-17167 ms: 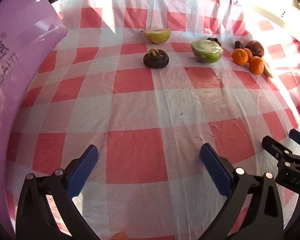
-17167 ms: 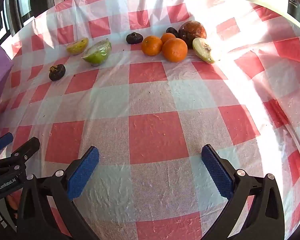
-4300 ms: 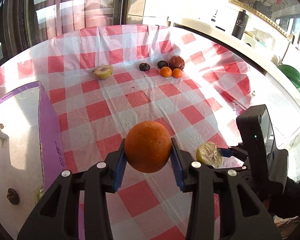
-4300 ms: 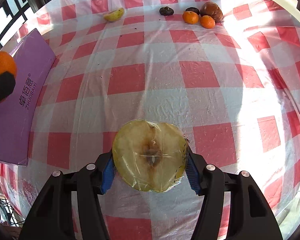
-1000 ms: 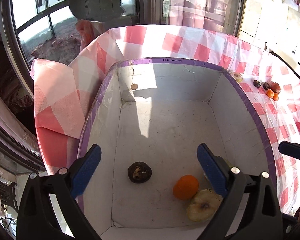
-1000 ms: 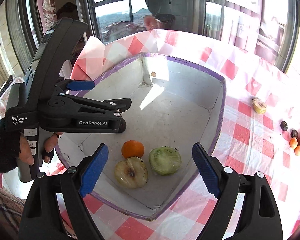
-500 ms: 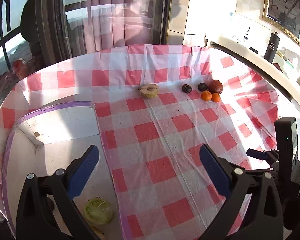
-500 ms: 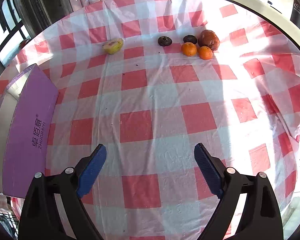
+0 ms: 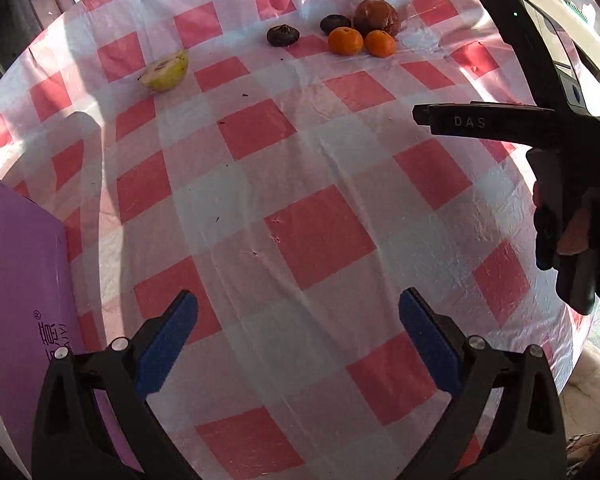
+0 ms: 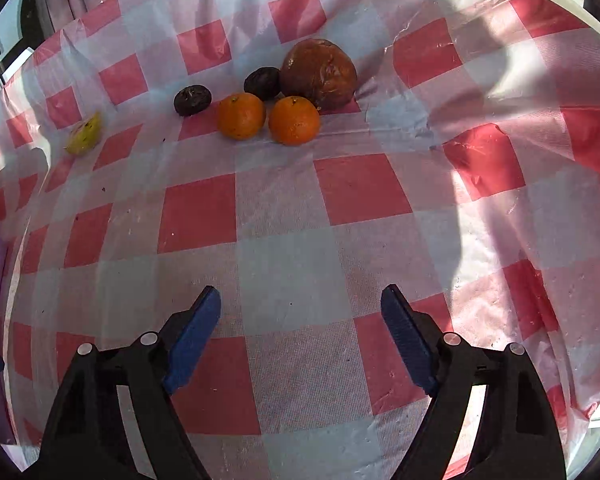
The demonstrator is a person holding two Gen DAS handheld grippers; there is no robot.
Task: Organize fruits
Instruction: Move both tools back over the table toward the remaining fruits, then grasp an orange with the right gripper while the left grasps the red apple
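Left wrist view, catalogue from near to far, landmark: the purple box (image 9: 20, 300).

1. Left gripper (image 9: 298, 330): jaws spread wide, nothing between them, hovering over bare checked tablecloth (image 9: 320, 236) just right of the purple box. A second ago it hung over the open box; now it faces the far fruit.
2. Right gripper (image 10: 300, 326): jaws likewise spread and empty; seen from the left wrist camera it sits well right of the box, further out over the cloth. The pear half it carried a few seconds ago is gone from it.
3. Purple box: only its outer wall shows at the left edge; its inside is out of sight now. One second ago it held an orange, two cut halves and a dark fruit.
4. Yellow pear half (image 9: 165, 70): far from the box, lying alone.
5. Dark fruit (image 9: 283, 35): beyond the pear half and to its right, standing apart.
6. Cluster, farthest from the box: two oranges (image 10: 241, 115) (image 10: 294, 120) side by side, second dark fruit (image 10: 262, 82) and large brown fruit (image 10: 319, 73) close behind them.

Judgement: one delivery is complete, and both tools have turned back for another; six pieces remain to be boxed.
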